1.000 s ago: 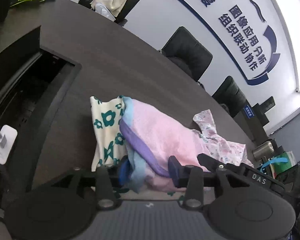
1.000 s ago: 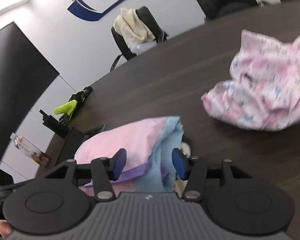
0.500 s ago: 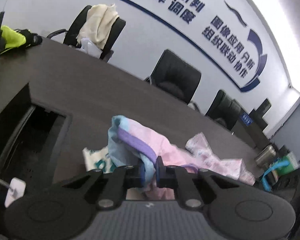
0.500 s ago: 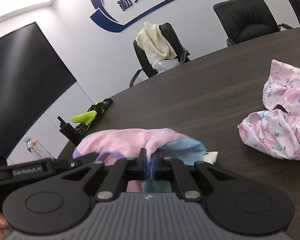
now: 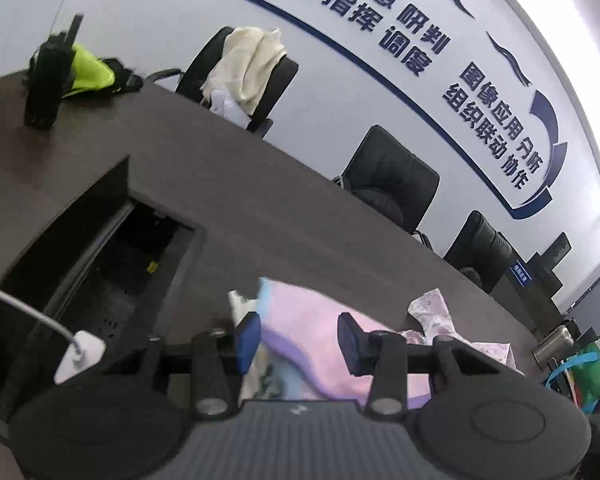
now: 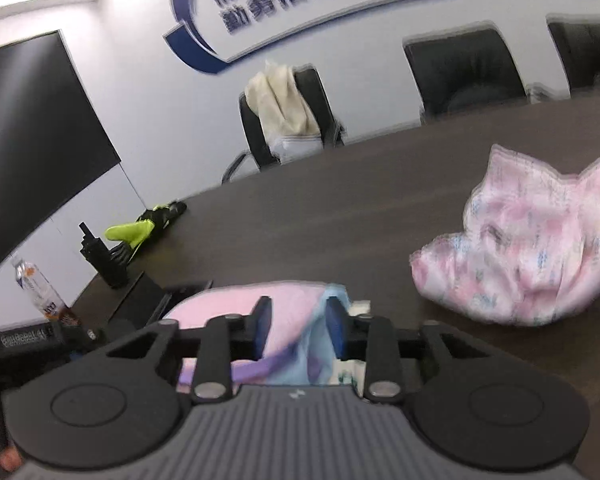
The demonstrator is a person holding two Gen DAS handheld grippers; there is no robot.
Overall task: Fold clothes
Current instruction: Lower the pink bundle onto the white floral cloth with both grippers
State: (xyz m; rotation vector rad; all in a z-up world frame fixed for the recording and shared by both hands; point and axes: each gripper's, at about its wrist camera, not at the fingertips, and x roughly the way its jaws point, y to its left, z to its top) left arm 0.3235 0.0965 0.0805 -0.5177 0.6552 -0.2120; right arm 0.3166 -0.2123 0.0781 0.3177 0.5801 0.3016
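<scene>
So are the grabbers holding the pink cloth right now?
No. Both the left gripper and the right gripper are open, fingers apart. The pink cloth lies on the table between the fingers, unpinched.

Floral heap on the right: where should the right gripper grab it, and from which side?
Floral heap: pinch the pointed flap standing up at its upper left, coming in from the left over bare table. That edge sticks clear of the crumpled bulk, so it looks like a single layer. Right gripper is open.

A soft pink garment with purple and light-blue edging [image 5: 312, 332] lies folded atop a white floral-print cloth [image 5: 238, 304]. Nearby, a crumpled pink floral garment [image 6: 532, 248] lies apart on the desk [image 6: 340, 208].
</scene>
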